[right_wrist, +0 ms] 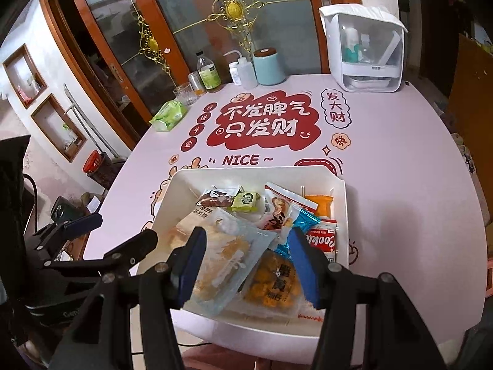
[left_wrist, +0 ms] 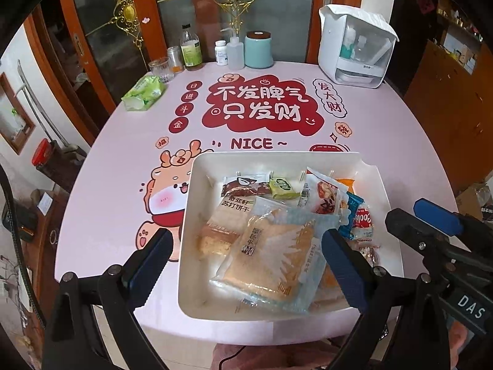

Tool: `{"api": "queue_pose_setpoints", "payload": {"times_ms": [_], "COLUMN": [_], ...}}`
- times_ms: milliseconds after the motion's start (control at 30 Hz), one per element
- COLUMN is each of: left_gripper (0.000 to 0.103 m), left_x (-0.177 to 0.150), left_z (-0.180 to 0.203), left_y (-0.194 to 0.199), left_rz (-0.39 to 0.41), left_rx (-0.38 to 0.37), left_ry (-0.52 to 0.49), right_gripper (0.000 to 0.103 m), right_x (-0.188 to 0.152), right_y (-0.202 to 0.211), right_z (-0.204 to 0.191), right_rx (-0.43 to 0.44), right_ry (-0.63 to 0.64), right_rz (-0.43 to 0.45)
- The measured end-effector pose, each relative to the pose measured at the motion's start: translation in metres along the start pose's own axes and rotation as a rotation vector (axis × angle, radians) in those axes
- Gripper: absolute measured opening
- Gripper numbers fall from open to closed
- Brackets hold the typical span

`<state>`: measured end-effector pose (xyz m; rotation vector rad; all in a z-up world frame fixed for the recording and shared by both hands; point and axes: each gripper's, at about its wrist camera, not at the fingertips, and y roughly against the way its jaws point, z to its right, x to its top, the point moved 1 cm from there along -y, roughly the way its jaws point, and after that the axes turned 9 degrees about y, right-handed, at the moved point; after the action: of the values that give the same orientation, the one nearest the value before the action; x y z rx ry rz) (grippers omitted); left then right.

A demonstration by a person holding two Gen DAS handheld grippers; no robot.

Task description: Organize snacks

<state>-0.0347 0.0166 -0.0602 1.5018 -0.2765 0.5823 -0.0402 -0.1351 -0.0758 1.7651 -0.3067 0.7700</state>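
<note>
While both grippers hover over the tray (left_wrist: pixel 197 185) of snacks (left_wrist: pixel 271 246), the left gripper (left_wrist: pixel 246 265) and right gripper (right_wrist: pixel 246 265) stand apart, empty, snacks lying below and between their jaws.

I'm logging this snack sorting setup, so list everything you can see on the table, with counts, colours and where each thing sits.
white tray: one, near table edge, holding snacks
snack packets: about nine, mixed colours, piled in tray
pink table: one, red cartoon print
green tissue pack: one, far left
drinking glass: one, clear, far left
small jar: one, beside the glass
green-labelled bottle: one, far edge
white pill bottle: one, far edge
squeeze bottle: one, translucent, far edge
teal canister: one, brown lid, far edge
white dispenser box: one, far right
left claw: black with blue pads, open above tray
right claw: black with blue pads, open above tray
</note>
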Motion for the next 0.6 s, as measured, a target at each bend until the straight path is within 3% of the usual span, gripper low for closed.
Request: {"api": "queue_pose_setpoints", "payload": {"times_ms": [600], "left_gripper": [0.097], "left_x": [0.002], "left_z": [-0.016], "left_y": [0.024], "left_rz": [0.018], "left_rx": [-0.044], "left_ry": [0.01], "right_gripper": [0.056], "right_x": [0.003], "right_y": [0.022], "right_z": [-0.023], "right_rx": [-0.08], "right_ry": [-0.039], "right_rz": [0.031]}}
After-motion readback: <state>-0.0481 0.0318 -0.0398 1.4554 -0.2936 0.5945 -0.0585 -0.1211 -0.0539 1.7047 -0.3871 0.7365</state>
